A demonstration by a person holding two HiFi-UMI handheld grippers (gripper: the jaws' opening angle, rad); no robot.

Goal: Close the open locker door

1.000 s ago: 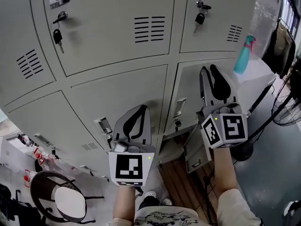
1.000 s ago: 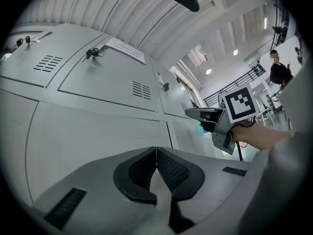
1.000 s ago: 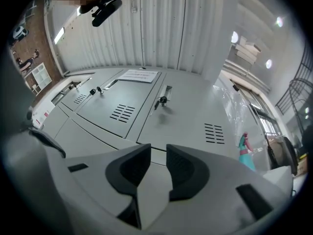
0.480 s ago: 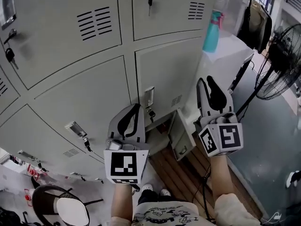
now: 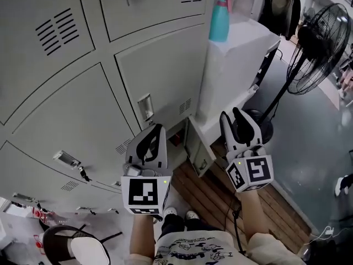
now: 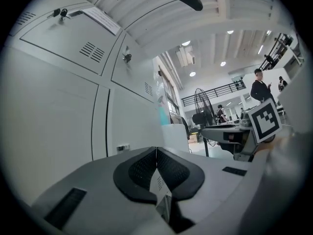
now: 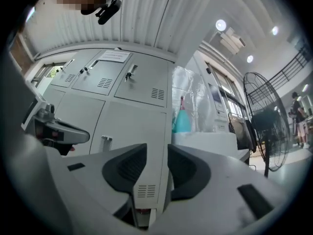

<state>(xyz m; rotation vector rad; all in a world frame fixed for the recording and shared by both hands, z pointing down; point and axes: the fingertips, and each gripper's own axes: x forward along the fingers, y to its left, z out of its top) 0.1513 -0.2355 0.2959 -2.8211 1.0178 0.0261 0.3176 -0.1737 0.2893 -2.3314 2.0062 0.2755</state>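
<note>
The open locker door [image 5: 197, 148] is a small grey door in the bottom row, swung out towards me just above the floor. Something red [image 5: 175, 139] shows inside its compartment. My left gripper [image 5: 156, 128] hovers in front of the lockers, left of that door, with its jaws shut [image 6: 156, 153] and nothing in them. My right gripper [image 5: 230, 114] hangs to the right of the door, apart from it. Its jaws are opening, and the gap [image 7: 157, 158] holds nothing. In the right gripper view the door itself is hidden behind the jaws; the closed vented door [image 7: 137, 146] above fills the gap.
Grey lockers [image 5: 66, 109] fill the left and top. A white cabinet [image 5: 237, 65] with a teal spray bottle [image 5: 219, 16] stands right of them. A black fan [image 5: 314, 48] is at far right, wooden planks [image 5: 215, 197] below, a chair [image 5: 71, 244] at bottom left.
The head view has swung down and right, so the lockers slid left and the open bottom door came nearer the centre. Both grippers sit lower in view. The right jaws have parted.
</note>
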